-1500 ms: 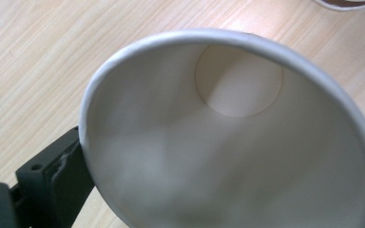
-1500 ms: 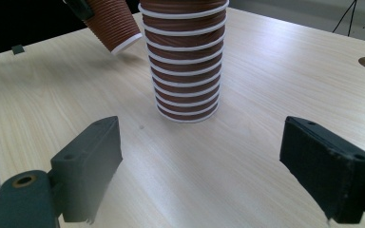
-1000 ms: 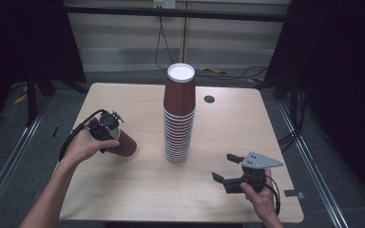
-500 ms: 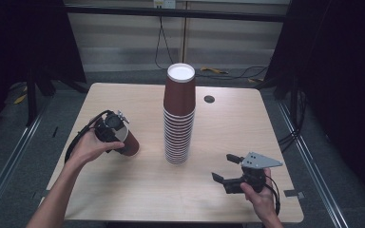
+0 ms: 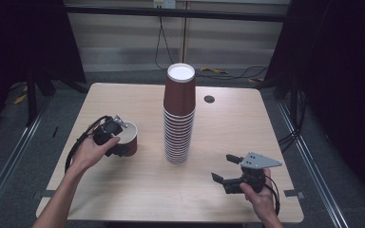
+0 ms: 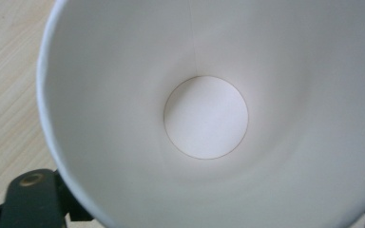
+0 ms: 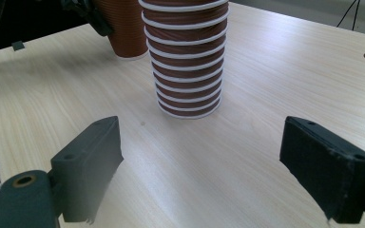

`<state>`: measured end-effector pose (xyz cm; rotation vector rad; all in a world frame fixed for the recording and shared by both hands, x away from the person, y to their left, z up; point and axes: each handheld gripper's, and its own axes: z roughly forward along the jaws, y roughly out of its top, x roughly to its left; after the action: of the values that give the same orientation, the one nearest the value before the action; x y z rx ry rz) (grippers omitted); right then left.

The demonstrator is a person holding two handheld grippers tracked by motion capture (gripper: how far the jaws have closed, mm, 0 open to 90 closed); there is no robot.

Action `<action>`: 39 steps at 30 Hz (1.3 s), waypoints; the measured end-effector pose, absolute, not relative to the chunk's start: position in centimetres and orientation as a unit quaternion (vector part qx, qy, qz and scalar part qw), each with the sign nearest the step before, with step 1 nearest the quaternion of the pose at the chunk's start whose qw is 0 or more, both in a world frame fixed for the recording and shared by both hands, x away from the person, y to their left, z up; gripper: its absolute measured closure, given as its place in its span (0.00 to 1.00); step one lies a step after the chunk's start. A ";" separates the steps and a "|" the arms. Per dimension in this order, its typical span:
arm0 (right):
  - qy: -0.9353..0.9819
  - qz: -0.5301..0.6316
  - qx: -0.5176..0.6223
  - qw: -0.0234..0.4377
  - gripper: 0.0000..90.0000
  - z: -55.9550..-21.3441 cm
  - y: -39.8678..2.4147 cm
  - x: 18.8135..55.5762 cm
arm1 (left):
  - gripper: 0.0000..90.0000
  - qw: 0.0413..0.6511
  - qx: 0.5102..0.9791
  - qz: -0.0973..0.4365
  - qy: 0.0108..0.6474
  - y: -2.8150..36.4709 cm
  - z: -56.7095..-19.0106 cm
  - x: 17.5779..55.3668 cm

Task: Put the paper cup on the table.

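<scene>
Cups fill the high view: a tall stack of brown cups [image 5: 179,118] stands mid-table, between the single brown cup [image 5: 126,140] at left and the right gripper [image 5: 229,172] with jaws spread wide over bare table [image 5: 138,190]. The left gripper [image 5: 116,135] has just been closing on that cup's rim and clamps it. The left gripper view looks into the cup's white inside [image 6: 204,116]. In the right gripper view the stack [image 7: 186,57] stands ahead of the parted jaws, the single cup [image 7: 123,28] behind it.

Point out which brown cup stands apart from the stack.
The single brown cup at the table's left, mouth up, with the left gripper at its rim. Every other cup sits upside down in the tall stack at the middle.
</scene>
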<state>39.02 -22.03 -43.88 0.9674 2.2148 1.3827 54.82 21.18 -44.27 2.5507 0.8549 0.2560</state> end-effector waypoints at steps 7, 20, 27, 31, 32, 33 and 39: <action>0.782 0.489 0.344 0.178 0.15 -43.8 -22.1 39.0 | 0.18 0.249 0.914 0.094 0.305 22.0 -44.5 54.4; 0.780 0.492 0.342 0.180 0.15 -43.8 -22.1 38.9 | 0.18 0.322 0.880 0.108 0.333 24.0 -45.2 52.9; 0.779 0.493 0.342 0.180 0.15 -43.8 -22.1 39.0 | 0.19 0.332 0.865 0.145 0.347 24.5 -45.5 51.5; 0.779 0.494 0.343 0.179 0.15 -43.8 -22.2 39.0 | 0.20 0.351 0.858 0.143 0.348 24.7 -45.7 50.5; 0.778 0.494 0.344 0.179 0.15 -43.8 -22.2 39.0 | 0.20 0.351 0.858 0.143 0.348 24.7 -45.7 50.5; 0.779 0.493 0.344 0.180 0.15 -43.8 -22.2 39.0 | 0.21 0.358 0.855 0.140 0.349 24.7 -45.7 50.3; 0.778 0.493 0.344 0.182 0.15 -43.8 -22.2 38.9 | 0.21 0.388 0.838 0.144 0.356 24.7 -45.7 48.6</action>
<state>38.94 -22.20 -43.75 0.9713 2.1973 1.3912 48.61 24.66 -45.71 2.1328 0.9056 0.3656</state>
